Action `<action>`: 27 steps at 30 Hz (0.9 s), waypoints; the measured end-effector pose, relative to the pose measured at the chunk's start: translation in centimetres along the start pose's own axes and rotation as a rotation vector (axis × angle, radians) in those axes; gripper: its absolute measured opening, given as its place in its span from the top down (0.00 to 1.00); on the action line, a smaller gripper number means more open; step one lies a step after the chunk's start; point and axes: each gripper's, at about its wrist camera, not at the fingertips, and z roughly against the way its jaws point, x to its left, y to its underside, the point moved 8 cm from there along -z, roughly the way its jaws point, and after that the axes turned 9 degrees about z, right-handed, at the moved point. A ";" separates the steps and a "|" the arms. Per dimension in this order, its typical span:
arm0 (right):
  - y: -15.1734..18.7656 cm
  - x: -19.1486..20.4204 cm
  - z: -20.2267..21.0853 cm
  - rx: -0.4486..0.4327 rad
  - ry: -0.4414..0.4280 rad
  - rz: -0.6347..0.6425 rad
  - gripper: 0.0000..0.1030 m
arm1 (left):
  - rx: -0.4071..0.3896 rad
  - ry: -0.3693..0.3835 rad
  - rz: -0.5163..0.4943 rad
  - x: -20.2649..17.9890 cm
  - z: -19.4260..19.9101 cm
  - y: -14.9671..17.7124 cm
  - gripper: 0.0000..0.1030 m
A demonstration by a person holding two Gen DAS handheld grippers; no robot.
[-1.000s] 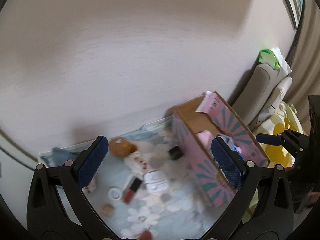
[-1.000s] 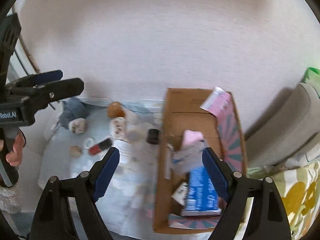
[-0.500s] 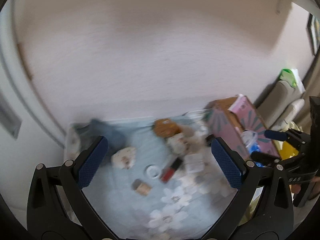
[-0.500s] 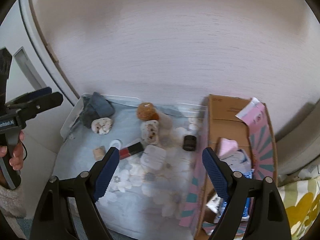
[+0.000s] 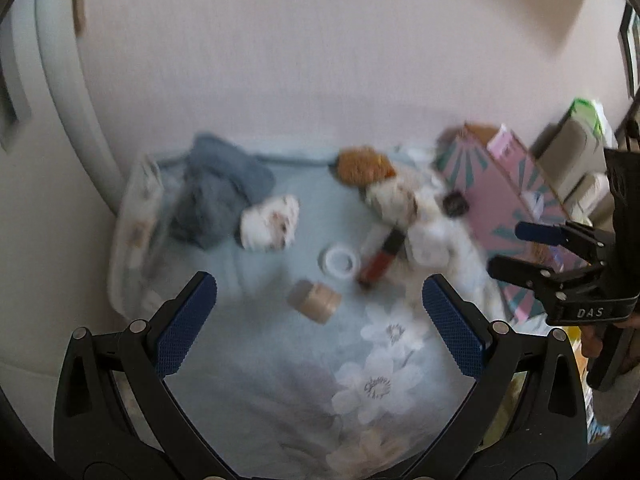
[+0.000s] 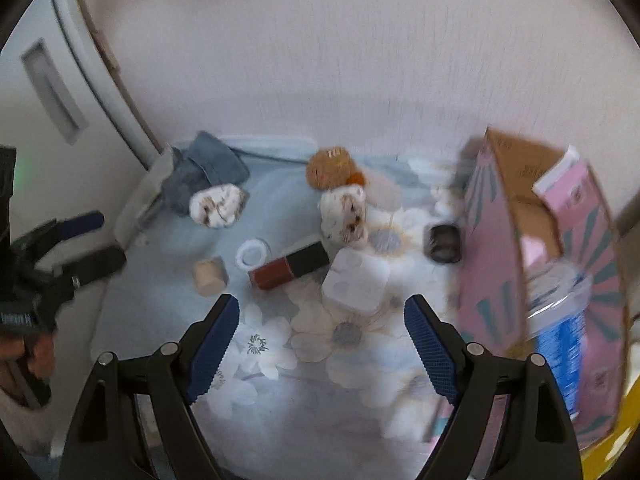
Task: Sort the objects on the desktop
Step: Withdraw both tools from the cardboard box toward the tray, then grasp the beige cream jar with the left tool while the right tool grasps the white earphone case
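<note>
Small things lie scattered on a light-blue floral cloth [image 6: 280, 360]: a red-and-black tube [image 6: 290, 266], a white ring [image 6: 252, 254], a beige cylinder [image 6: 209, 278], a white square case [image 6: 356, 280], a small black jar [image 6: 443, 243], two white speckled lumps [image 6: 218, 206] and a brown fuzzy ball [image 6: 330, 168]. A pink cardboard box [image 6: 496, 264] stands at the right. My left gripper [image 5: 318, 280] hangs open above the cloth, with the beige cylinder [image 5: 314, 302] below its gap. My right gripper [image 6: 321, 300] is open just short of the white case.
A grey-blue bundle of cloth [image 5: 216, 192] lies at the back left. The box holds a blue-labelled bottle [image 6: 560, 344]. A pale wall runs behind the table, and a white door frame [image 6: 100, 80] stands to the left. A person's hand [image 6: 24, 356] holds the left gripper's handle.
Both views have swung left and dropped closer to the cloth, so the small things look larger. The pink box has slid toward the right edge. Both grippers stayed open.
</note>
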 end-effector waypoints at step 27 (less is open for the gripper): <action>1.1 -3.8 -9.7 -0.054 0.223 -0.092 0.42 | 0.020 0.045 -0.187 0.2 -9.5 4.8 0.69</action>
